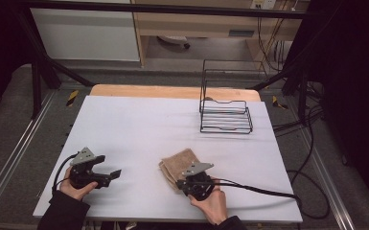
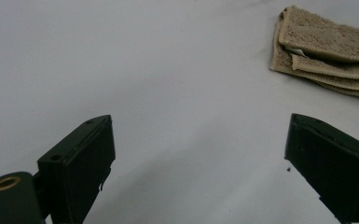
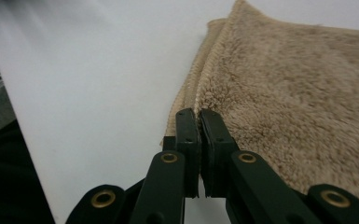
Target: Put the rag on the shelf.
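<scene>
A folded tan towel [image 1: 176, 162] [image 2: 326, 51] [image 3: 298, 93] lies on the white table [image 1: 148, 124] near its front edge, right of centre. My right gripper [image 1: 189, 177] [image 3: 198, 114] sits at the towel's near corner. Its jaws are pressed together on the edge of the top fold. My left gripper [image 1: 109, 167] [image 2: 200, 135] rests low over the table at the front left, pointing towards the towel. Its jaws stand wide apart with nothing but bare table between them.
A black wire rack [image 1: 225, 115] stands at the back right of the table. Black cables [image 1: 268, 191] trail from the right gripper across the front right corner and off the table's right side. A wooden strip [image 1: 172, 91] runs along the far edge.
</scene>
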`<state>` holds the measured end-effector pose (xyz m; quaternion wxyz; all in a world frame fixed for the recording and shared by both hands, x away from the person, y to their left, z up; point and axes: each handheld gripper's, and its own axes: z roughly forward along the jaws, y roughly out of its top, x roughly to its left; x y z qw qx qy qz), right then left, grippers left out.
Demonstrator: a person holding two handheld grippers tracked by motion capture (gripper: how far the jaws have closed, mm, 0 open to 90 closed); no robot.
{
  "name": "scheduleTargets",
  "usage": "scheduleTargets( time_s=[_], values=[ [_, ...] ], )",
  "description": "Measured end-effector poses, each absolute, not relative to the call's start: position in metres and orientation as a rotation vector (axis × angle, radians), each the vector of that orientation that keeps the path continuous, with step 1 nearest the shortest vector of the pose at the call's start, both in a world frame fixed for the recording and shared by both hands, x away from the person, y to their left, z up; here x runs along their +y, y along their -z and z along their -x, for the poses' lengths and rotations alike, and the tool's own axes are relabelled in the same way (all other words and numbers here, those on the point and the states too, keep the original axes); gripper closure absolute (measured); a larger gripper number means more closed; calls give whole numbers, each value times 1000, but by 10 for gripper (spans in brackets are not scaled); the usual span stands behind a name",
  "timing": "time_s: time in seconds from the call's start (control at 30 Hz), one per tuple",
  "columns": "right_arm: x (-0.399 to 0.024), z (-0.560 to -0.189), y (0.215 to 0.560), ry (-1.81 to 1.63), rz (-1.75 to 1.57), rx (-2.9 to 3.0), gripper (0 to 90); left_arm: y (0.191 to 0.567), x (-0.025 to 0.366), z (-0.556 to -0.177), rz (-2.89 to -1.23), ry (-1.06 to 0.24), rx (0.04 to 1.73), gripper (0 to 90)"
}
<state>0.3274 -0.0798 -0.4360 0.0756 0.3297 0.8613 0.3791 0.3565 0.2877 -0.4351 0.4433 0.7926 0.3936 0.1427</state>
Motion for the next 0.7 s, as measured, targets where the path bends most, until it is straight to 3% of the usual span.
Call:
scheduleTargets(
  time_s=[0.13, 0.2, 0.4, 0.7],
  values=[
    [-67, -327, 441, -1146, -999, 2600, 827, 435, 288, -356, -1967, -353, 973, 80],
    [-69, -328, 439, -1197, -1002, 2578, 713, 435, 288, -356, -1965, -351, 975, 80],
    [-112, -343, 422, -1193, -1033, 2444, 539, 435, 288, -356, -1964, -353, 977, 76],
    [-146, -353, 447, -1097, -1143, 2453, 591, 434, 281, -355, -1969, -357, 989, 66]
  ],
)
